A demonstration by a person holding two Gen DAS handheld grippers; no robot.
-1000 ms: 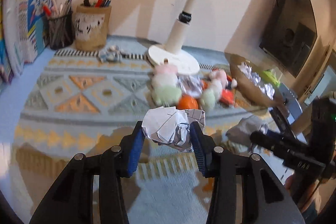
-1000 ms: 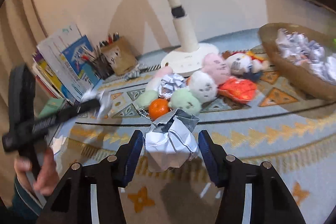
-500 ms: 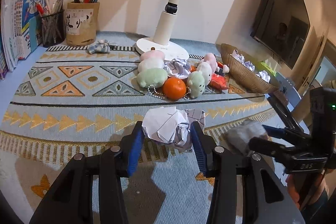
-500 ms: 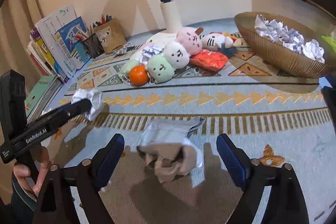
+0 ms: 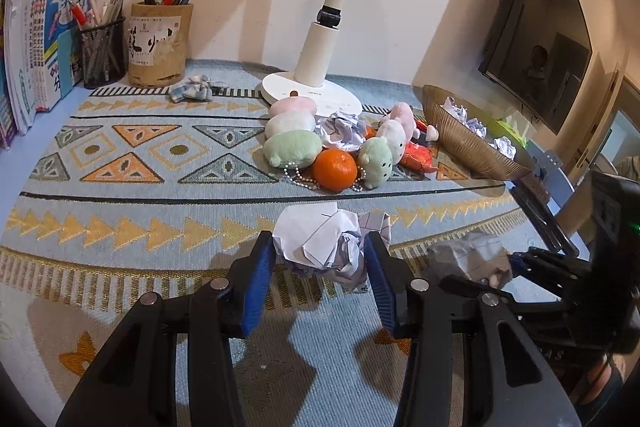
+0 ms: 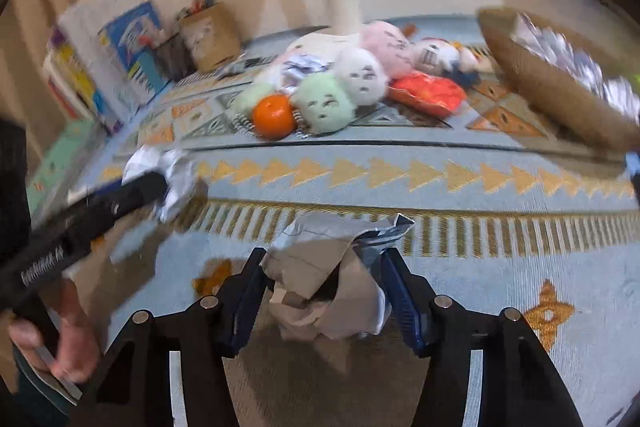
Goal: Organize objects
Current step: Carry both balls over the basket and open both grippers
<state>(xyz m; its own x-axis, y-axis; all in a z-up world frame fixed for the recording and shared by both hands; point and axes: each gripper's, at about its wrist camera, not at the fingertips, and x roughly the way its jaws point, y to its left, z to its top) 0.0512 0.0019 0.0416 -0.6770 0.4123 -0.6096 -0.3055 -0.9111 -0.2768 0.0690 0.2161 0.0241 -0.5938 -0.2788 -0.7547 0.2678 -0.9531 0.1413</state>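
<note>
Half a second ago your right tongs (image 6: 322, 291) stood wide around the grey paper ball (image 6: 332, 279); now they are closing, the blue pads against both its sides, so I read it as gripped, low over the table (image 5: 132, 195). Your left tongs (image 5: 320, 263) have barely moved and stay clenched on the white paper ball (image 5: 320, 247), held just left of the grey one.

Largest risk, as I judge it: the woven basket (image 5: 472, 143), already holding crumpled paper, sits beyond and to the right of the grey ball near the table's edge; a hasty sweep could knock it off; a loose pinch on soft paper could also let a ball slip mid-carry.

Between the grey ball and the basket lies the cluster of plush toys (image 6: 360, 75) with an orange (image 5: 334, 170), a bead chain (image 5: 298, 175) and another paper wad (image 5: 340, 131); carry high or you may drag them. Behind the cluster stands the lamp base (image 5: 312, 95); far left of it the pen holders (image 5: 158, 43) and books (image 5: 48, 39), clear of your path; a small cloth bow (image 5: 191, 91) lies beside them.
</note>
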